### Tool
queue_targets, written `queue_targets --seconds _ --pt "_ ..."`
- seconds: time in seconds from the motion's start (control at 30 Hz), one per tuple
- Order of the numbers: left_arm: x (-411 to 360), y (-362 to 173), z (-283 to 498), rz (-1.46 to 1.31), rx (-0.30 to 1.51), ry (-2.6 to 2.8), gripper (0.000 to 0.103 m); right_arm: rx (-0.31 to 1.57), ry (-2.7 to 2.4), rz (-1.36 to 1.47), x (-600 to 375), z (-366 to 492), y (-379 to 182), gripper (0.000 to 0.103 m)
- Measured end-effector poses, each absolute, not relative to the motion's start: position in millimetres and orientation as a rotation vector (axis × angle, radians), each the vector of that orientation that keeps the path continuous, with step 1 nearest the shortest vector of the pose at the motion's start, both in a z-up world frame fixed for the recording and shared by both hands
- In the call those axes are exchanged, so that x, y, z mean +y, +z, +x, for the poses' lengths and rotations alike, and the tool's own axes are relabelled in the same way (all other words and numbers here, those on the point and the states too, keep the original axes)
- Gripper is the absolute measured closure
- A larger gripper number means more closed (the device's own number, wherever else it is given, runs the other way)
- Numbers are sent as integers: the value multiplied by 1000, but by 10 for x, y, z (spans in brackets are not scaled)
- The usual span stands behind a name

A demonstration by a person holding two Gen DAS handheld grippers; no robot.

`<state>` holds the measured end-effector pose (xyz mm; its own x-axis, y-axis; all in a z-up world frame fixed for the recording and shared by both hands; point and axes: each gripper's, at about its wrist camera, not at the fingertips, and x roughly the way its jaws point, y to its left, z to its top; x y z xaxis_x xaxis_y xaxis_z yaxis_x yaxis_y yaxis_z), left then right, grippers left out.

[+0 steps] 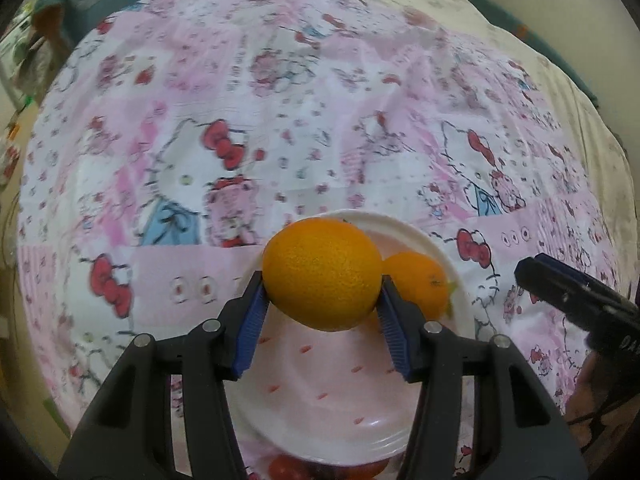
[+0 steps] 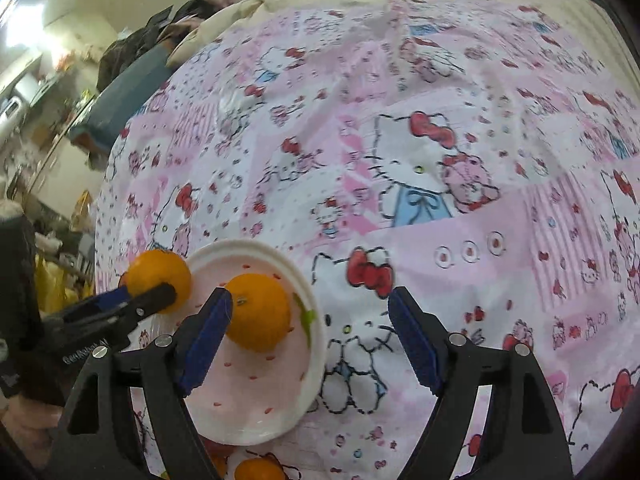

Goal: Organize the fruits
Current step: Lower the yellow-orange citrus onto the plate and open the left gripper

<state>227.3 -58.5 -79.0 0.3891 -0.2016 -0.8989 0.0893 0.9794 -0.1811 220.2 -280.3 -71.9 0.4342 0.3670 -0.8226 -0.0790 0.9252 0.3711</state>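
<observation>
Left gripper (image 1: pixel 322 300) clamps an orange (image 1: pixel 322 274) above the pink plate (image 1: pixel 332 408). A second orange (image 1: pixel 418 284) lies just right of it. Right gripper (image 2: pixel 310 320) stands spread wide, empty.

Left tool (image 1: pixel 322 300) clamping orange (image 1: pixel 322 274) above pink plate (image 1: pixel 340 408), second orange (image 1: pixel 418 284) on plate

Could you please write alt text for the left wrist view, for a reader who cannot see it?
The left gripper clamps a large orange between its blue pads above a pink-and-white plate, where a second orange already sits. The plate rests on a pink cartoon-cat cloth, and the right gripper enters at the right edge.
</observation>
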Motion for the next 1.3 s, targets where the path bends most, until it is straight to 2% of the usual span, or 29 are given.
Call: queue_targets --seconds 0.3,0.53,0.63,0.7,0.77,1.3 --pt "-622 -1093 2372 -151 1242 -171 52 1091 256 298 -2937 2238 -761 20" --pt "-667 -1102 2351 -119 1241 -170 48 1072 268 280 -2872 2260 -719 20" --pt "-642 -1102 2356 -112 1257 -146 39 1067 267 279 -2859 2262 -700 20" --pt "-623 -1062 2331 -119 1242 -150 28 1068 269 283 -2848 2259 -692 20" --pt "-611 -1005 2304 -120 1223 -156 25 1067 270 278 -2837 2248 -680 20" --pt "-348 -409 1825 -109 1099 -109 24 1042 362 229 -2611 1858 -374 20"
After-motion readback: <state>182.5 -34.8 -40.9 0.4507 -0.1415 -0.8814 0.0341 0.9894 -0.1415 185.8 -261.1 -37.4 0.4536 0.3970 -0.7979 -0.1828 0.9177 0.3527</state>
